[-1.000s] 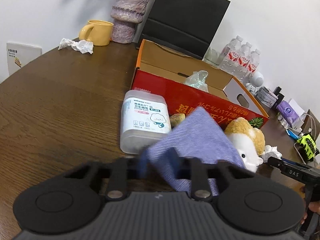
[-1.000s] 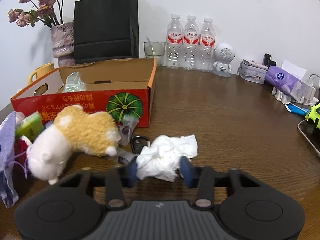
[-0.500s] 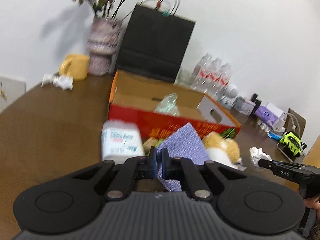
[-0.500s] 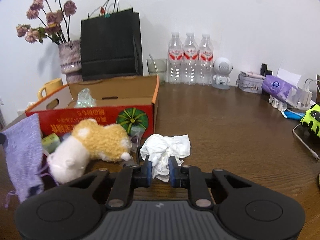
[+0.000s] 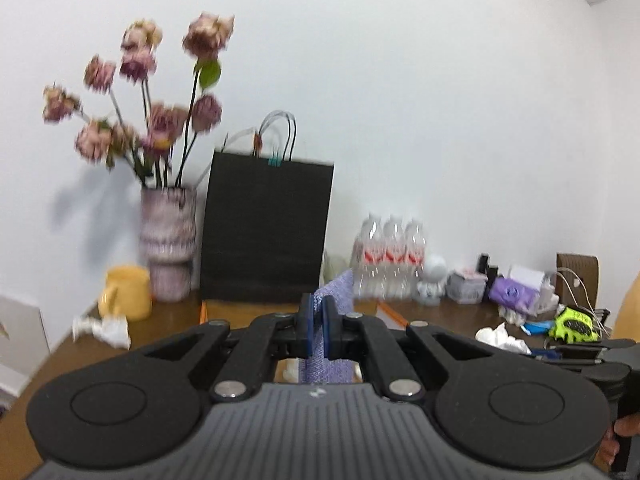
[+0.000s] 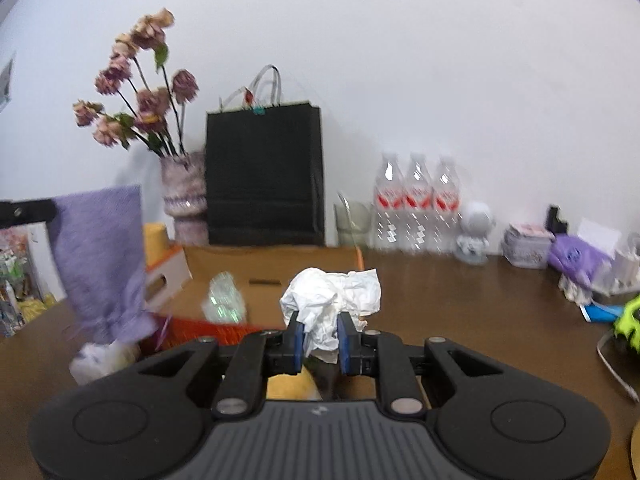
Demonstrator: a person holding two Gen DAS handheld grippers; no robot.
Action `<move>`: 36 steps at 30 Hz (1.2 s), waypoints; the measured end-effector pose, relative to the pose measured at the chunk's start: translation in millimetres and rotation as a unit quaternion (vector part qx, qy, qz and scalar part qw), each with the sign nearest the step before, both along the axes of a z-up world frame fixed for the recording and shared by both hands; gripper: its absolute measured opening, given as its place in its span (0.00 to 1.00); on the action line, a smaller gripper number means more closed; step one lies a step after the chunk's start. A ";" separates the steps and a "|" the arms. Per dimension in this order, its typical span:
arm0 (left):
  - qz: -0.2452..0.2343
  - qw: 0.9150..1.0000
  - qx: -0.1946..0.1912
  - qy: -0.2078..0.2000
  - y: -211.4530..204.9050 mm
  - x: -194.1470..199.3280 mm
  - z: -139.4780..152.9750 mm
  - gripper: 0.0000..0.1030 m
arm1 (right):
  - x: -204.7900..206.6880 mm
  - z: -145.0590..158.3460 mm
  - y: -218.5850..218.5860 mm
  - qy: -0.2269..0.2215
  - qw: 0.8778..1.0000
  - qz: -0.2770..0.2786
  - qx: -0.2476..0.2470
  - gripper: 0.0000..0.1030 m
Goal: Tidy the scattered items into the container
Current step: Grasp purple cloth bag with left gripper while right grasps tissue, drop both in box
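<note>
Both grippers are loaded and up off the table. Left gripper has its blue pads squeezed practically together on a purple cloth pouch, just the fabric's thickness between them. In the left wrist view the pouch pokes up above the fingertips and hangs down below them too. From the right wrist view you get the whole pouch dangling on the left side, gathered at the bottom end, hanging above the near corner of the box and a fuzzy white thing on the table under it that's too blurred to call.

Right gripper is clamped on a crumpled white tissue wad. Its jaws are a bit wider apart than the left ones since the wad is bulkier, and most of the tissue bunches up above the fingertips. It's held in front of the box, and I can't tell if it's over the opening.

The box is the orange-red cardboard one sitting open on the table, with a crinkly clear plastic thing already inside. Behind it there's a black bag, a vase and three water bottles against the wall. Another tissue wad lies by the yellow mug in the left wrist view.
</note>
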State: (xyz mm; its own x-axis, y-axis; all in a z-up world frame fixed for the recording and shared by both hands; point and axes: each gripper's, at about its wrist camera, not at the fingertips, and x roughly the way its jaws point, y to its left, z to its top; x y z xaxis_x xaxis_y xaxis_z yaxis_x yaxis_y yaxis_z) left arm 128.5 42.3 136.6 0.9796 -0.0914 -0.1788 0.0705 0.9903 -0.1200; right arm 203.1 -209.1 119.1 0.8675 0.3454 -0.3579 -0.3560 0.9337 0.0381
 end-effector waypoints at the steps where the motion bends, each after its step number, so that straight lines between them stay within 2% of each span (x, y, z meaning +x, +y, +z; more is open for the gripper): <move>1: 0.000 1.000 -0.004 0.000 1.4 6.4 4.4 0.04 | 4.8 4.6 4.4 -0.002 1.000 0.004 0.002 0.15; 7: -0.001 0.999 -0.035 0.019 12.5 57.3 9.2 0.04 | 43.7 21.2 34.1 0.002 1.000 0.017 0.009 0.15; 14: 0.005 0.993 -0.085 0.080 33.9 131.2 -29.4 0.04 | 104.6 4.0 73.6 0.039 0.999 0.016 0.002 0.15; 18: 0.034 0.989 -0.088 0.115 46.5 162.1 -58.3 0.04 | 139.1 -19.2 90.9 0.069 0.998 0.008 -0.007 0.15; 22: 0.038 0.985 -0.099 0.136 55.5 179.2 -78.8 0.04 | 161.1 -41.9 99.1 0.094 0.996 0.000 -0.009 0.15; 29: 0.047 0.982 -0.075 0.165 55.1 196.7 -96.1 0.08 | 181.5 -63.5 107.2 0.122 0.992 0.004 -0.023 0.17; 30: 0.048 0.981 -0.074 0.171 54.9 198.3 -98.3 0.11 | 183.7 -65.6 107.8 0.127 0.992 0.003 -0.025 0.20; 32: 0.049 0.980 -0.074 0.177 54.2 199.5 -101.3 0.46 | 186.3 -70.0 108.7 0.136 0.990 -0.001 -0.031 0.22; 33: 0.050 0.981 -0.071 0.173 53.3 198.6 -101.9 0.54 | 186.5 -72.0 109.2 0.140 0.990 -0.001 -0.035 0.25; 34: 0.050 0.982 -0.067 0.170 51.6 197.8 -101.6 0.69 | 186.3 -73.5 109.4 0.143 0.989 -0.001 -0.038 0.29; 35: 0.050 0.982 -0.063 0.169 49.6 197.4 -100.8 0.82 | 185.9 -74.0 109.2 0.145 0.989 -0.001 -0.039 0.40; 36: 0.050 0.983 -0.058 0.166 47.2 196.2 -99.9 0.86 | 185.0 -73.7 108.7 0.144 0.989 -0.002 -0.039 0.53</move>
State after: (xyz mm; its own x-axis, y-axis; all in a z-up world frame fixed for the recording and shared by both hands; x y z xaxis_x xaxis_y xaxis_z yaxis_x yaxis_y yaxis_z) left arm 324.8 89.5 36.7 0.8740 -0.0363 -0.4845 -0.0888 0.9685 -0.2327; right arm 388.1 -100.4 45.4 0.7267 0.3041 -0.6160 -0.3369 0.9392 0.0662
